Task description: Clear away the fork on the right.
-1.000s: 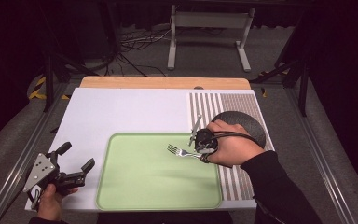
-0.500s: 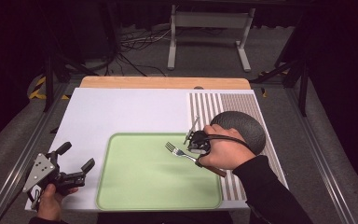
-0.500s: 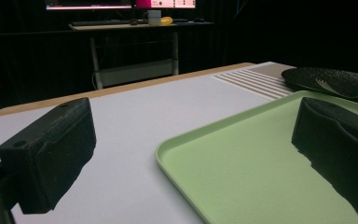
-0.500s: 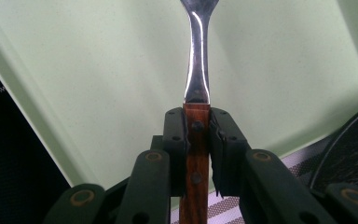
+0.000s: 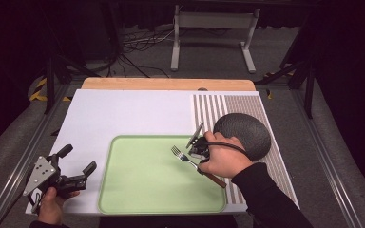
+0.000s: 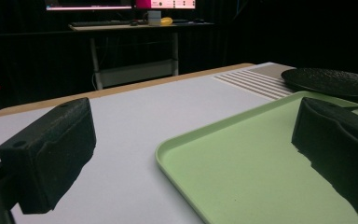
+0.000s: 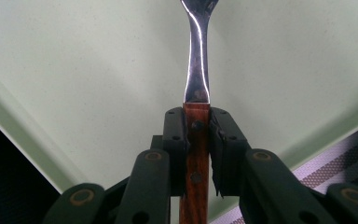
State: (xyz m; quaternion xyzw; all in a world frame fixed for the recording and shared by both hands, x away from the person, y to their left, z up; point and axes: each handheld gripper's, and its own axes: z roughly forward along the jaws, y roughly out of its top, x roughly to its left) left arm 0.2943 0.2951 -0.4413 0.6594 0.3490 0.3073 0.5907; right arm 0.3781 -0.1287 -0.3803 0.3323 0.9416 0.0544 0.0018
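A fork (image 5: pixel 182 156) with a reddish wooden handle hovers over the right part of a light green tray (image 5: pixel 142 190), tines pointing left. My right gripper (image 5: pixel 198 152), held in a hand, is shut on that handle. The right gripper view shows both jaws of the right gripper (image 7: pixel 196 122) clamped on the wooden handle (image 7: pixel 196 154), the steel neck of the fork (image 7: pixel 198 70) reaching out over the green tray (image 7: pixel 84 70). My left gripper (image 5: pixel 73 173) rests at the table's near left corner, open and holding nothing. Between the spread jaws of the left gripper (image 6: pixel 191 133) lies the tray's corner (image 6: pixel 242 168).
A dark round plate (image 5: pixel 243 135) sits on a striped placemat (image 5: pixel 209 111) right of the tray, close behind the right hand. The white tabletop (image 5: pixel 123 114) ends in a wooden strip (image 5: pixel 166 84) at the back. The plate (image 6: pixel 331 81) also appears past the tray.
The right hand has carried the fork a little leftward and nearer, away from the dark plate and further over the tray. The left gripper has stayed put.
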